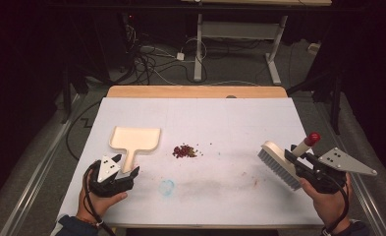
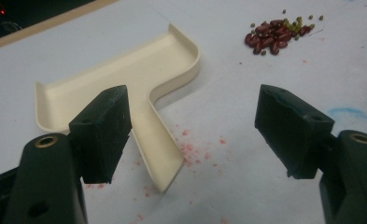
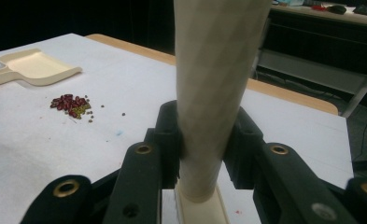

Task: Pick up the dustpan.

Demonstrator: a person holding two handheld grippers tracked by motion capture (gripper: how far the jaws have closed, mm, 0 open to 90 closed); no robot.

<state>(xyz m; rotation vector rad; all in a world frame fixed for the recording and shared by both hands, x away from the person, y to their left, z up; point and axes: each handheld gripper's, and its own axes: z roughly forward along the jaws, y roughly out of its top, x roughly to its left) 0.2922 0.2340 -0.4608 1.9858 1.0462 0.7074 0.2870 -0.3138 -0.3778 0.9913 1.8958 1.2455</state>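
A cream dustpan (image 1: pixel 134 137) lies flat on the white sheet at the left, its handle pointing toward the near edge. My left gripper (image 1: pixel 126 169) sits at the handle's end. In the left gripper view its jaws stand open (image 2: pixel 197 126) with the dustpan handle (image 2: pixel 160 154) lying between them, close to the left pad and untouched. A small pile of red and green beans (image 1: pixel 184 151) rests mid-table. At the right, my right gripper (image 1: pixel 294 156) is shut on a brush's cream handle (image 3: pixel 214 70). The brush head (image 1: pixel 279 164) tilts bristles-down above the sheet, and its red-tipped end (image 1: pixel 312 138) points up.
A blue smudge (image 1: pixel 167 187) marks the sheet near the front, and a few stray beans (image 1: pixel 211 144) lie right of the pile. The table's wooden far edge (image 1: pixel 195 91) shows beyond the sheet. Cables and another table's legs (image 1: pixel 198 49) occupy the floor behind.
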